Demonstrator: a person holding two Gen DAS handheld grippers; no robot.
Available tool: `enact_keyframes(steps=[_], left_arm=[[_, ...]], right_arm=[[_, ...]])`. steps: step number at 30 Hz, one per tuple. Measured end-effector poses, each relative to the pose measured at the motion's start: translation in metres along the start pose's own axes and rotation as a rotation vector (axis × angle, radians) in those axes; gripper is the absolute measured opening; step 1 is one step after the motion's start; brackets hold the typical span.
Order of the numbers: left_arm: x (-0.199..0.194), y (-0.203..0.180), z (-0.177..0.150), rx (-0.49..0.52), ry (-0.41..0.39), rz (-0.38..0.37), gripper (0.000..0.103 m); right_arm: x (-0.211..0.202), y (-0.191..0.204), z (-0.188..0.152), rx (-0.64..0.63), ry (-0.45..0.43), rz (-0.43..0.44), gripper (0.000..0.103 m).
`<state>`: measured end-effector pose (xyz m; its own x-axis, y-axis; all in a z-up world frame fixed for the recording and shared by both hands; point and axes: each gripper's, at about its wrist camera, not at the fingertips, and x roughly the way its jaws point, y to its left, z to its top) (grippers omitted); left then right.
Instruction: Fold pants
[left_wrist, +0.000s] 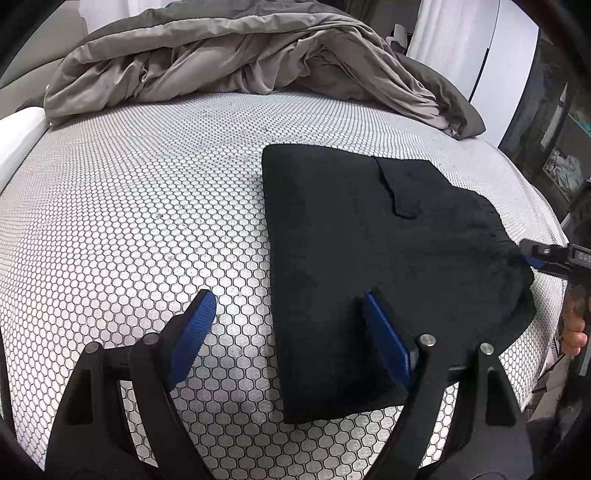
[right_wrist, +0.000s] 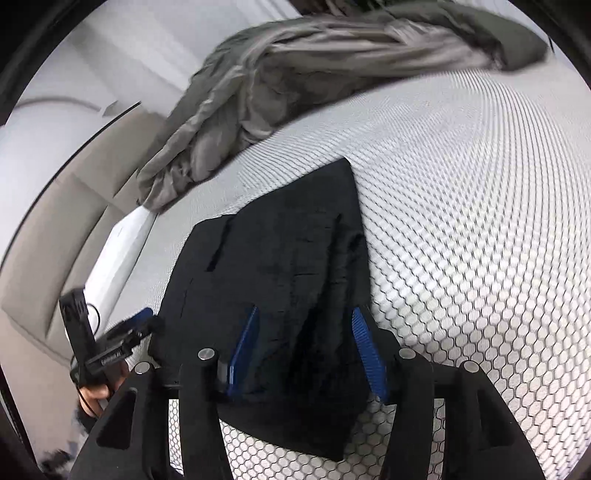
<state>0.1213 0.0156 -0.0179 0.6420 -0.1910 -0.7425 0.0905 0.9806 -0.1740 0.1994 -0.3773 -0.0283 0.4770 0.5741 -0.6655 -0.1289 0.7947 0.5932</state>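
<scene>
Your folded black fleece pants lie on the honeycomb-patterned white mattress, toward 3 o'clock in the left view. Your left hand-held gripper gapes open across their left edge; your right hand-held gripper straddles their bunched waistband, pads not pressing.

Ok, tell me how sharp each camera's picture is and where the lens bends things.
Left wrist view: sharp; the honeycomb mattress and black pants read crisply, with fisheye bulge and dark corners. Right wrist view: motion-smeared, worst on the grey bedding and far mattress pattern; the pants' edges are soft, with the same fisheye curving.
</scene>
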Motion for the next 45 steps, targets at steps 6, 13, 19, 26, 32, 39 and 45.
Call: enact_keyframes(steps=[6, 13, 19, 26, 32, 39, 45], left_arm=[[0.0, -0.002, 0.0, 0.006, -0.001, 0.0, 0.08], [0.001, -0.002, 0.0, 0.005, 0.004, 0.004, 0.08], [0.001, -0.002, 0.0, 0.005, 0.003, 0.005, 0.08], [0.001, -0.002, 0.0, 0.005, 0.001, 0.005, 0.08], [0.001, -0.003, 0.0, 0.006, 0.001, 0.008, 0.08], [-0.001, -0.002, 0.001, 0.008, -0.003, 0.007, 0.08], [-0.001, -0.003, 0.001, 0.013, 0.003, 0.005, 0.08]], right_arm=[[-0.009, 0.008, 0.001, 0.012, -0.011, 0.118, 0.053], [-0.008, 0.01, 0.001, 0.01, -0.002, 0.126, 0.053], [-0.004, 0.009, 0.001, 0.03, 0.012, 0.131, 0.053], [-0.003, 0.008, 0.0, 0.018, 0.009, 0.118, 0.053], [-0.012, 0.021, 0.001, -0.037, -0.027, 0.115, 0.053], [0.01, 0.011, -0.002, 0.003, 0.035, 0.049, 0.053], [-0.004, 0.024, 0.001, -0.005, -0.012, 0.246, 0.055]])
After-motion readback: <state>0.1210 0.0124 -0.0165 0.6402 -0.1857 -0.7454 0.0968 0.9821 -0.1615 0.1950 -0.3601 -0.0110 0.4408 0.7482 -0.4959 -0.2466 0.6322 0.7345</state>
